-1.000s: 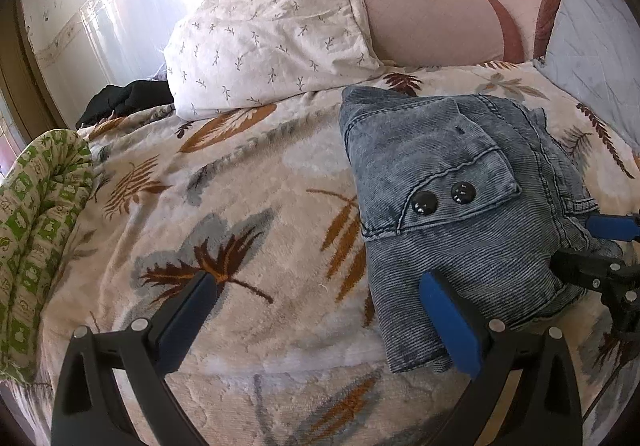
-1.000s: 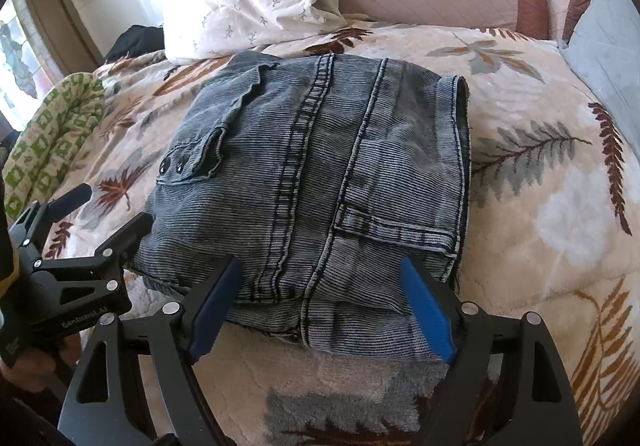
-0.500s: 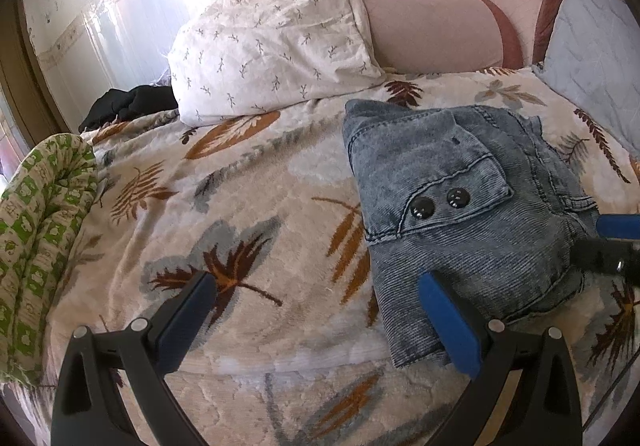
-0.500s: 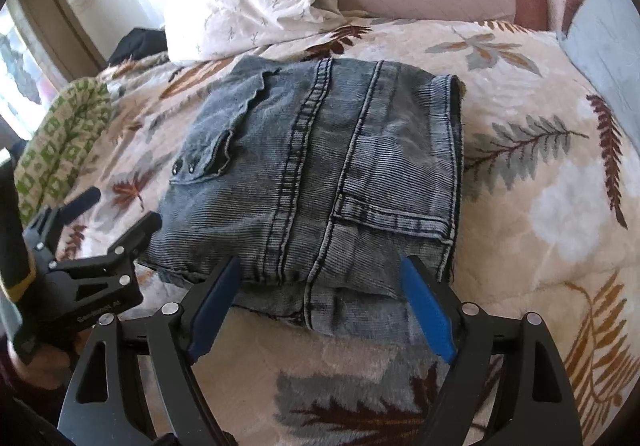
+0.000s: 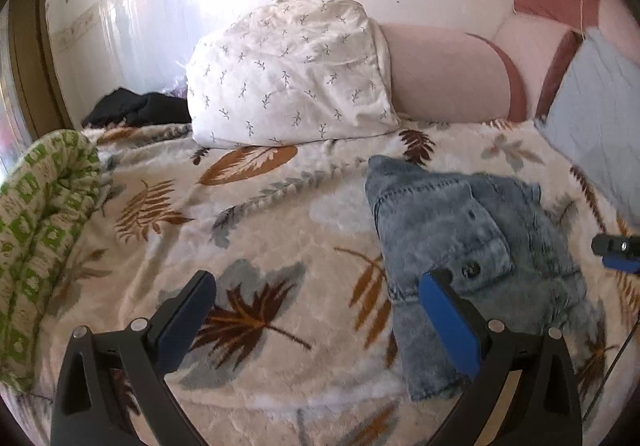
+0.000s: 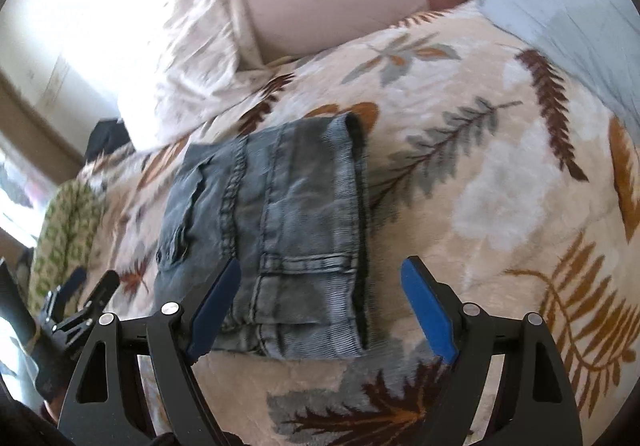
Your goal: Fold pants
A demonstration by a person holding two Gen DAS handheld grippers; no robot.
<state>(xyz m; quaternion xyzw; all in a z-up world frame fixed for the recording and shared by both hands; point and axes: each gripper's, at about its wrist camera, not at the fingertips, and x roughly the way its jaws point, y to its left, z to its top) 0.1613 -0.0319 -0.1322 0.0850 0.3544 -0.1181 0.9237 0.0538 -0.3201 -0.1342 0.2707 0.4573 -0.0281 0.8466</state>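
Observation:
The blue denim pants (image 5: 472, 246) lie folded in a compact rectangle on the leaf-patterned bedspread (image 5: 260, 246). They also show in the right wrist view (image 6: 280, 230). My left gripper (image 5: 316, 310) is open and empty, held above the bed to the left of the pants. My right gripper (image 6: 320, 298) is open and empty, pulled back above the pants' near edge. The right gripper's tip shows at the right edge of the left wrist view (image 5: 618, 250). The left gripper shows at the lower left of the right wrist view (image 6: 76, 306).
A white patterned pillow (image 5: 288, 73) leans on the pink headboard (image 5: 444, 73) at the back. A light blue pillow (image 5: 600, 117) is at the right. A green patterned blanket (image 5: 40, 230) lies at the left edge. Dark clothing (image 5: 136, 109) sits by the wall.
Both grippers have pulled back and risen away from the folded pants. The right wrist view has tilted. The pants have stayed where they were.

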